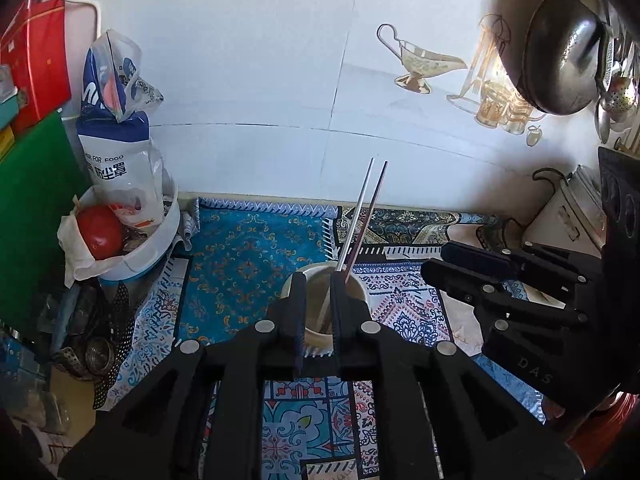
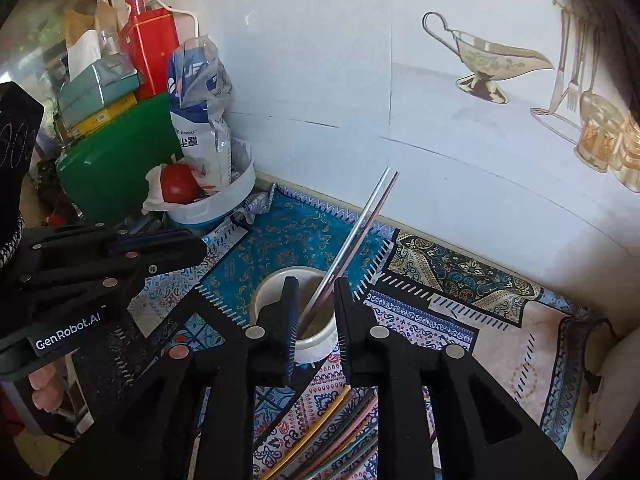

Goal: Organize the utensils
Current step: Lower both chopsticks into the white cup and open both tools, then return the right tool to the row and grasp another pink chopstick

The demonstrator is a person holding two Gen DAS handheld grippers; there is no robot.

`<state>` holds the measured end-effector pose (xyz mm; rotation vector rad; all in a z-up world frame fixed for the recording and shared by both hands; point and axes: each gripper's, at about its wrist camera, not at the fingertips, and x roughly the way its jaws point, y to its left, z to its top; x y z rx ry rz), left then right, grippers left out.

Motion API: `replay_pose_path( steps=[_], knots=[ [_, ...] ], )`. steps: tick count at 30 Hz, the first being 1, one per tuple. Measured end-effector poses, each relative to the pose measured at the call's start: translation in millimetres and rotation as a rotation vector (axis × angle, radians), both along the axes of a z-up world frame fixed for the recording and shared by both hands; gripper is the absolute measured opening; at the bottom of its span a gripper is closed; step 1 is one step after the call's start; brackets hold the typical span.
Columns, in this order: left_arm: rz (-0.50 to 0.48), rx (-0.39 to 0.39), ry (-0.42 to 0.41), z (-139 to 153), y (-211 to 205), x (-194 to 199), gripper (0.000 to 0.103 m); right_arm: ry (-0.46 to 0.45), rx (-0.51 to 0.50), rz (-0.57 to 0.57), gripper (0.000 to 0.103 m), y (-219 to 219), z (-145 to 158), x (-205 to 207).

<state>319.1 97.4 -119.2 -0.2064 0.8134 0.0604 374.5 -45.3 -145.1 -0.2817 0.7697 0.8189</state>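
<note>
With both chopsticks (image 2: 352,240) standing tilted in the white cup (image 2: 264,294) at mid-mat, left gripper (image 1: 318,280) and right gripper (image 2: 316,284) hover narrowly parted, empty (thin, stiff, slick metal; pinch the next ones mid-shaft from the near coloured bundle (image 2: 340,432))

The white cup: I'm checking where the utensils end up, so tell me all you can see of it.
The white round cup, ceramic by its look, stands upright on the patterned cloth near the tiled wall. Its inside looks brownish. Two long thin chopsticks, one silvery, one reddish, stand in it, leaning on the rim toward the wall. Neither gripper's jaws touch it.
</note>
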Motion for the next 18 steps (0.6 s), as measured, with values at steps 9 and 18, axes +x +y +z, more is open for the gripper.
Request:
replay_pose_path(
  steps=[9, 18],
  knots=[
    [-0.026, 0.005, -0.016, 3.9, -21.2, -21.1, 0.027, -0.039, 0.014, -0.084, 0.037, -34.2, 11.5, -27.1],
    [-0.115, -0.012, 0.096, -37.4, -48.8, -30.7, 0.027, 0.007, -0.041, -0.187, 0.038, -70.6, -15.9, -40.1]
  ],
)
